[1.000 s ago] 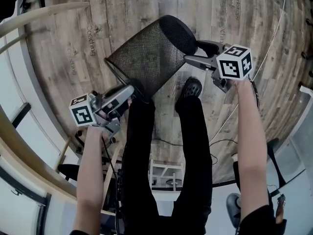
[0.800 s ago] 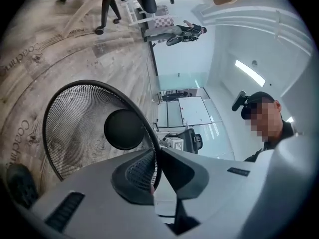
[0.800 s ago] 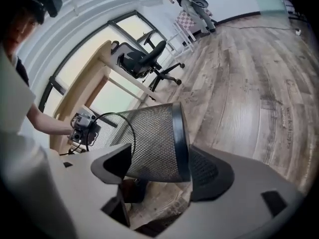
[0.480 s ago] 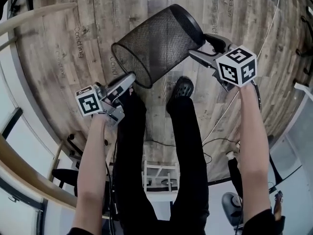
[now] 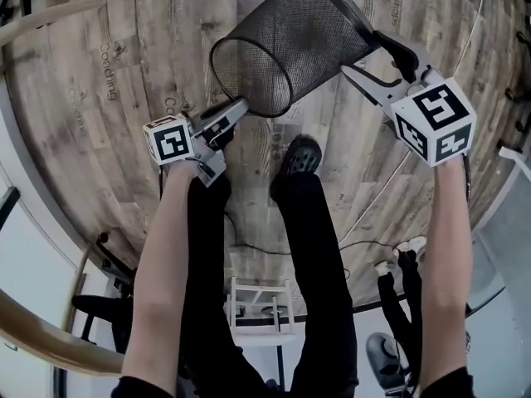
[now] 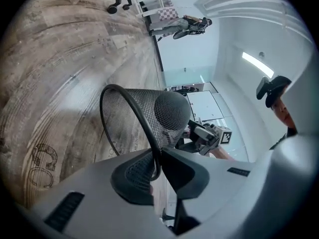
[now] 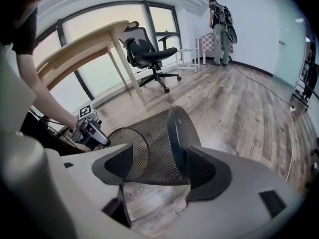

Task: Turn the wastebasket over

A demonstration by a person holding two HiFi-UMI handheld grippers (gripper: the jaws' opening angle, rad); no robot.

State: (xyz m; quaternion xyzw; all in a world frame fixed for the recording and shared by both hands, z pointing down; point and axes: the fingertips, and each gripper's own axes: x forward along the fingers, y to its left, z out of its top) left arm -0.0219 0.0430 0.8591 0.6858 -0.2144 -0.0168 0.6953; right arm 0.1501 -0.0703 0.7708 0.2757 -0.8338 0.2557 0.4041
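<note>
The black mesh wastebasket (image 5: 290, 40) hangs tilted above the wood floor, mouth toward the lower left and solid base toward the upper right. My left gripper (image 5: 241, 106) pinches the wire rim at the mouth. In the left gripper view the rim (image 6: 149, 118) runs down between the pads of my left gripper (image 6: 157, 166); the jaws have just eased open slightly with the rim still between them. My right gripper (image 5: 358, 52) grips the base end. In the right gripper view its jaws (image 7: 159, 166) stand wide on both sides of the basket (image 7: 149, 148).
The person's legs and a dark shoe (image 5: 300, 154) stand just below the basket. A cable (image 5: 390, 181) trails over the floor at right. A wooden desk (image 7: 84, 46) and an office chair (image 7: 149, 56) stand by the windows. Another person (image 7: 219, 31) stands at the far wall.
Both grippers have carried the basket farther from the body and lower toward the floor. Its mouth now shows as a fuller oval, and the right gripper has rolled.
</note>
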